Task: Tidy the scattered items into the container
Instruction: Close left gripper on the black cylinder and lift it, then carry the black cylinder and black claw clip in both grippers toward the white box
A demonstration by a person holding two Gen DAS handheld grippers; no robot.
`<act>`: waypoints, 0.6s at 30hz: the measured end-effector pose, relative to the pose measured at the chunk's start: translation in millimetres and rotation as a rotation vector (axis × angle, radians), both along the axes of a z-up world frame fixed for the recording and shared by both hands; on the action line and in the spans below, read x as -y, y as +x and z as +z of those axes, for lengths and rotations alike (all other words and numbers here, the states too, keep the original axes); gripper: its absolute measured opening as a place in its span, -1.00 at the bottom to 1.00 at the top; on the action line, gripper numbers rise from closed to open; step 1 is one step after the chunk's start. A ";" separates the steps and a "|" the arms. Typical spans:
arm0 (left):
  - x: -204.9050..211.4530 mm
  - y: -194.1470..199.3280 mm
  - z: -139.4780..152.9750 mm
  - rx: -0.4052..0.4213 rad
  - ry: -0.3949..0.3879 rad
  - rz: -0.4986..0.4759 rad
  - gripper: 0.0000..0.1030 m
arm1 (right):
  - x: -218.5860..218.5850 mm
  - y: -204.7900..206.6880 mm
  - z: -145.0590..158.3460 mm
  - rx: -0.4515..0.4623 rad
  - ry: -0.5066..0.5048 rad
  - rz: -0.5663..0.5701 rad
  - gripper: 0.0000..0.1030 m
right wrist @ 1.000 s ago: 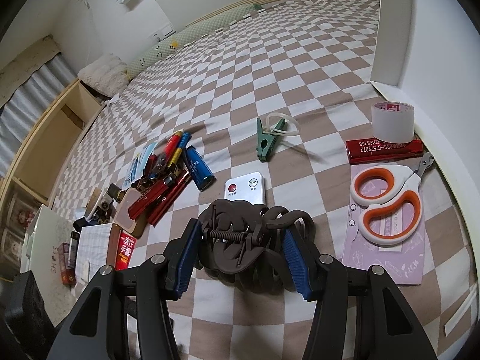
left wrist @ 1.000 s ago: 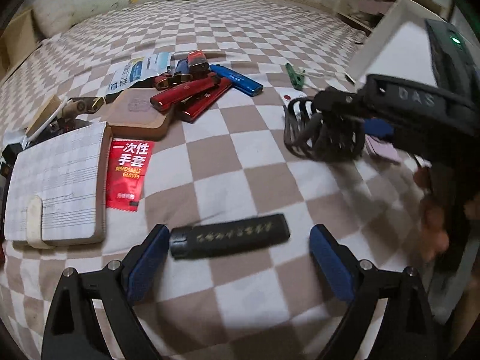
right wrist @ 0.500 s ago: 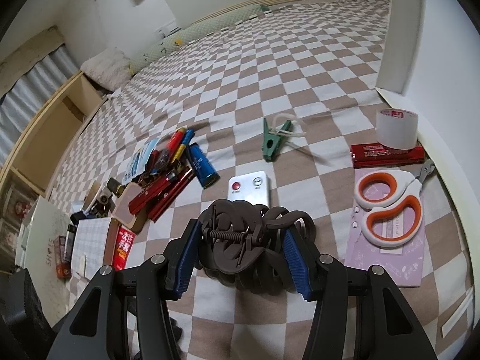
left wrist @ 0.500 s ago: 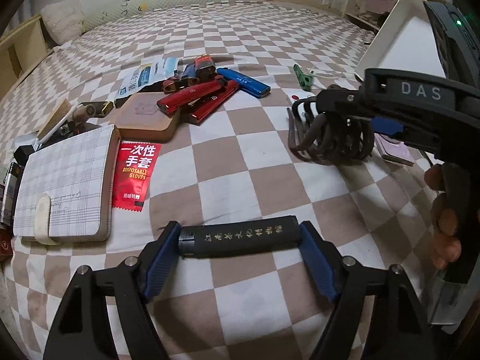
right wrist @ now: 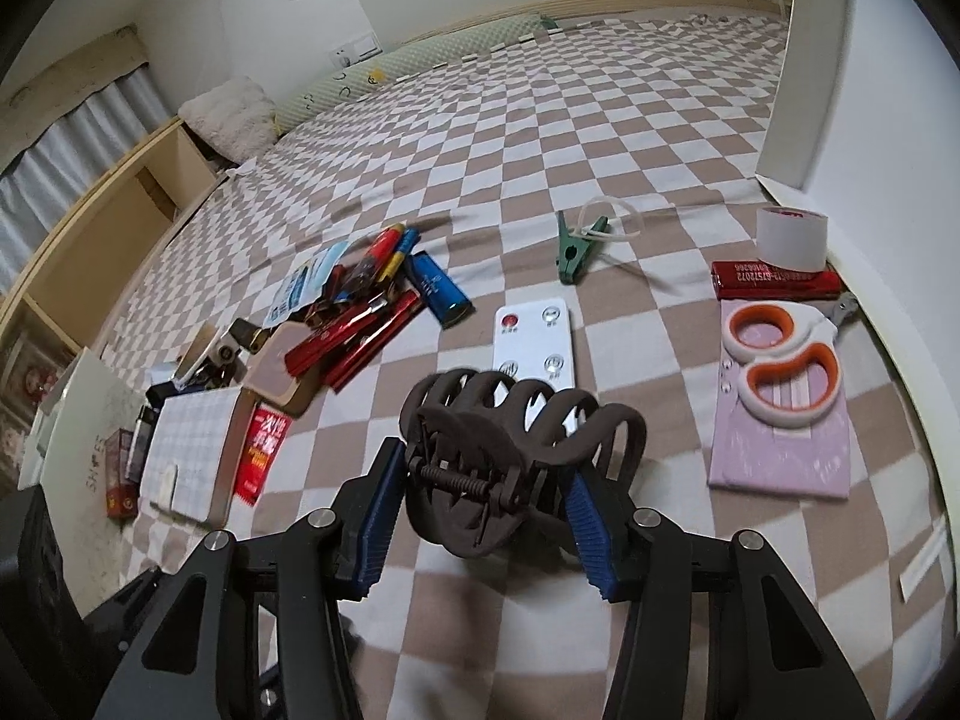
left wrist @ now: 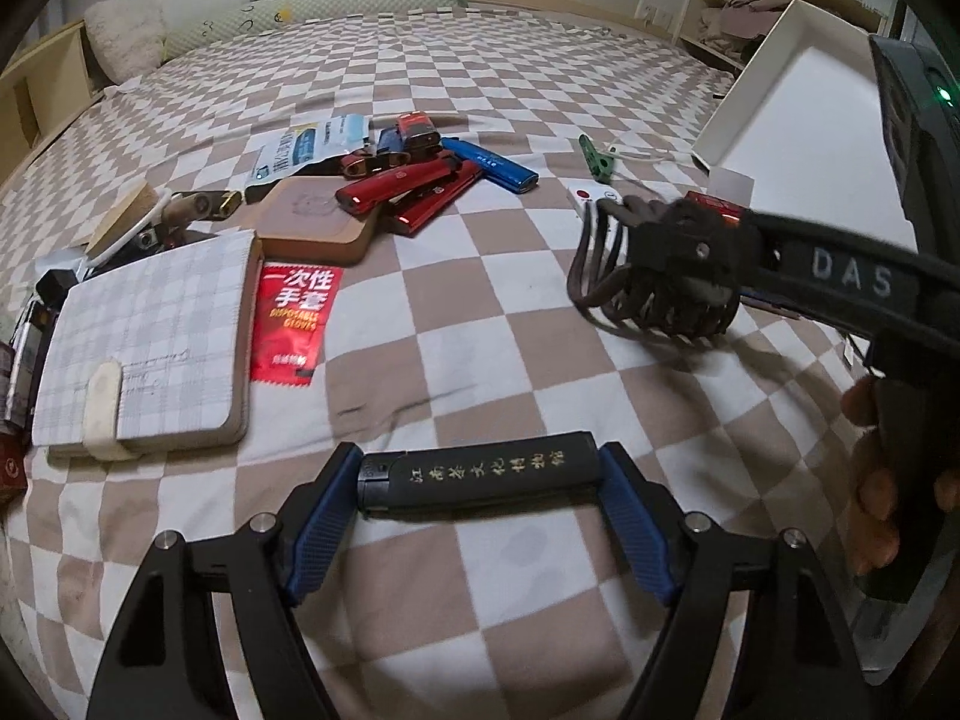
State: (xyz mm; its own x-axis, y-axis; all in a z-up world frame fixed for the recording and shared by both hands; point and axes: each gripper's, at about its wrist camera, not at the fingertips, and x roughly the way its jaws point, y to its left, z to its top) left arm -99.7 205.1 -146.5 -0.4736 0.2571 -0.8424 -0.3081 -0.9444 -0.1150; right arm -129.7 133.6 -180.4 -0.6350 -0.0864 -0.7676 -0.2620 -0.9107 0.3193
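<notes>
My left gripper is shut on a black lighter with gold characters, held crosswise just above the checked bedsheet. My right gripper is shut on a dark brown hair claw clip, lifted off the sheet; the clip also shows in the left wrist view. The white container stands at the right, its wall close on the right in the right wrist view. A pile of red and blue lighters lies further back.
A checked notebook, a red glove packet and a tan case lie left. A white remote, green clip, tape roll, red lighter and orange scissors on a lilac pad lie right.
My left gripper closed on the black lighter and lifted it slightly. My right gripper raised the hair clip, tilting it upward.
</notes>
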 end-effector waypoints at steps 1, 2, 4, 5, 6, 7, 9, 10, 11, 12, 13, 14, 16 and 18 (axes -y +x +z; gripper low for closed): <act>2.5 1.6 0.6 0.000 0.002 -0.001 0.53 | 4.0 2.5 0.9 -0.001 0.008 0.001 -0.04; 5.3 3.2 1.4 -0.001 0.004 0.000 0.53 | 7.7 4.6 1.7 -0.003 0.011 0.004 -0.05; 10.6 5.3 2.4 0.000 0.008 0.005 0.53 | 15.2 10.0 1.6 -0.006 0.008 0.010 -0.09; 12.9 5.9 2.8 0.000 0.011 0.009 0.53 | 18.8 12.4 0.9 -0.006 0.005 0.012 -0.10; 16.9 7.0 3.5 0.000 0.015 0.016 0.53 | 21.4 14.3 0.8 -0.007 0.006 0.013 -0.11; 20.1 8.1 4.0 0.000 0.018 0.021 0.53 | 24.2 16.8 1.1 -0.011 0.010 0.013 -0.13; 27.3 9.6 5.7 -0.001 0.025 0.032 0.53 | 29.2 21.2 2.1 -0.020 0.018 0.010 -0.13; 31.0 10.7 6.8 -0.002 0.028 0.038 0.53 | 30.6 22.5 2.1 -0.022 0.016 0.010 -0.14; 34.0 11.5 7.8 -0.004 0.031 0.043 0.53 | 31.6 24.8 2.6 -0.028 0.010 0.008 -0.15; 37.4 12.6 8.9 -0.006 0.035 0.047 0.53 | 32.6 27.3 3.8 -0.037 0.003 0.005 -0.16; 41.1 13.9 10.7 -0.009 0.038 0.051 0.53 | 33.8 29.1 5.0 -0.042 0.001 0.003 -0.16; 43.5 15.0 12.3 -0.011 0.039 0.054 0.53 | 35.8 31.3 7.1 -0.049 -0.001 0.006 -0.16; 49.6 17.6 15.7 -0.017 0.045 0.059 0.53 | 39.1 35.6 8.7 -0.055 -0.014 0.009 -0.16; 53.7 19.8 18.6 -0.021 0.049 0.063 0.53 | 44.2 41.5 9.4 -0.060 -0.029 0.009 -0.16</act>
